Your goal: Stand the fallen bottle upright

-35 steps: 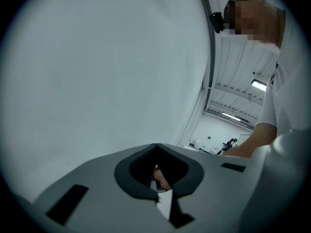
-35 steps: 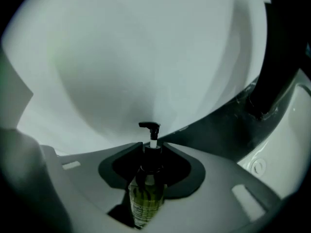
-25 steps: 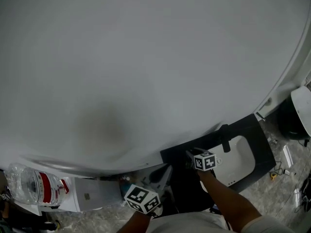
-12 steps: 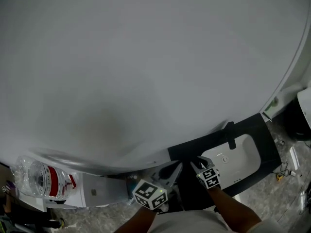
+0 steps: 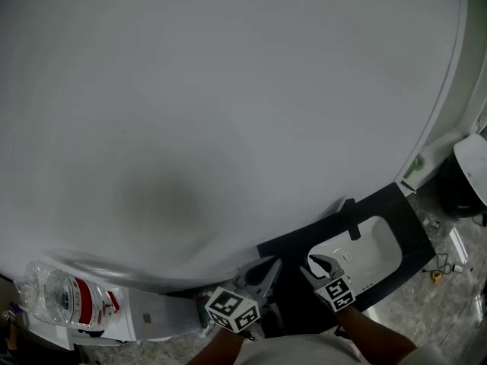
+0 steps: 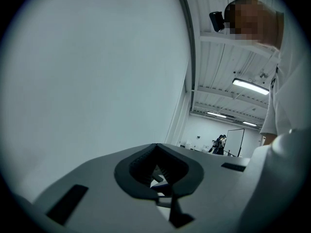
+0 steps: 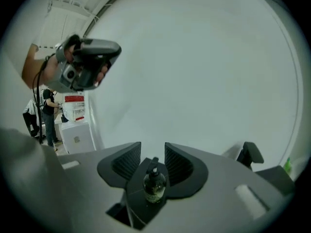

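Jaws of the right gripper point(image 7: 152, 147) stand apart and hold nothing. The bottle point(image 7: 154, 184) shows in the gap between them, low toward the jaw roots, on the black surface point(image 5: 415, 230) under that gripper. Neither jaw touches it. The head view does not show the bottle. The left gripper point(image 6: 155, 146) has its jaws closed tip to tip, with nothing between them.

Handling, as judged: the bottle is small, dark and round-bodied, with a pump head point(image 7: 153, 162). Expect a stiff, smooth wall, low weight, and a tendency to roll or slip under a loose pinch. Take hold across the widest part of the body. Avoid the pump head, which may turn or depress.

Orientation: in the right gripper view the long axis runs up the picture, in line with the jaws, with the pump end pointing away from the camera. That view alone does not settle whether the bottle lies flat or stands.

Farther out, a white wall point(image 5: 228, 90) fills the field ahead. A water jug point(image 5: 61, 299) sits well apart at the far left.
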Demonstrator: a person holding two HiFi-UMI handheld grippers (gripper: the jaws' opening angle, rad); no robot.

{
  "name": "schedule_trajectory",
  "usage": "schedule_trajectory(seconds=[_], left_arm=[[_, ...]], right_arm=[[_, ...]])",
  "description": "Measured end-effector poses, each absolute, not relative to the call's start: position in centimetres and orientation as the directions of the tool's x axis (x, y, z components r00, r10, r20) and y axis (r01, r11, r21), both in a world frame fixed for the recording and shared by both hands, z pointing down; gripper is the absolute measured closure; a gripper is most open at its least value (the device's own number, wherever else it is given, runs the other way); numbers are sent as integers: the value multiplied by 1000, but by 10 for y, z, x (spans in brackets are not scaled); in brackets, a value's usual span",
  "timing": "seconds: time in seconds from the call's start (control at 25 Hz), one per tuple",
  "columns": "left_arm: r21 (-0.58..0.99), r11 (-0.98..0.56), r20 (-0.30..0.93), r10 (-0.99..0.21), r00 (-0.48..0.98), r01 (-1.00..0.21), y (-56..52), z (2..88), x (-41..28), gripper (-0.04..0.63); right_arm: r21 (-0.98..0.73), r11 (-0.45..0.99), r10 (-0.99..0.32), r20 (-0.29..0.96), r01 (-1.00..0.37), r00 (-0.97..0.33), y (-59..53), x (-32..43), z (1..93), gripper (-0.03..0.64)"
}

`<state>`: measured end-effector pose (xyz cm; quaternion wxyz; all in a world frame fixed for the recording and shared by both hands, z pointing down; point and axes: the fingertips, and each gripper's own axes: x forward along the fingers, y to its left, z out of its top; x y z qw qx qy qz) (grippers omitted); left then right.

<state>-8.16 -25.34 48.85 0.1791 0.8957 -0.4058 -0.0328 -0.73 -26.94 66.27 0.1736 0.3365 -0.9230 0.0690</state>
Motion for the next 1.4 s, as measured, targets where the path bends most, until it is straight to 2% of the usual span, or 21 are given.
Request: schedule_trajectory(seconds=[0.2,0.4,0.72,1.4], left_arm=[[322,-633,48,-732,679,-704,-258,469,-75,589],[285,-648,28,-730,682,-706,-266,448,-66,589],[247,-666,-3,-727,687,-704,-275,422,-57,589],[254,-665,-31,-731,681,-703,-282,410,-62,589]], right_arm=[[-27,746,-648,205,-666,-734,-277,-5,565,509],[-57,761,-638,114,-646,-761,-281,-5,486,611],[-41,808,-586,55,-588,-809,-285,-24,412,615],[-71,805,-587,38,-589,-808,-286,-29,403,615]])
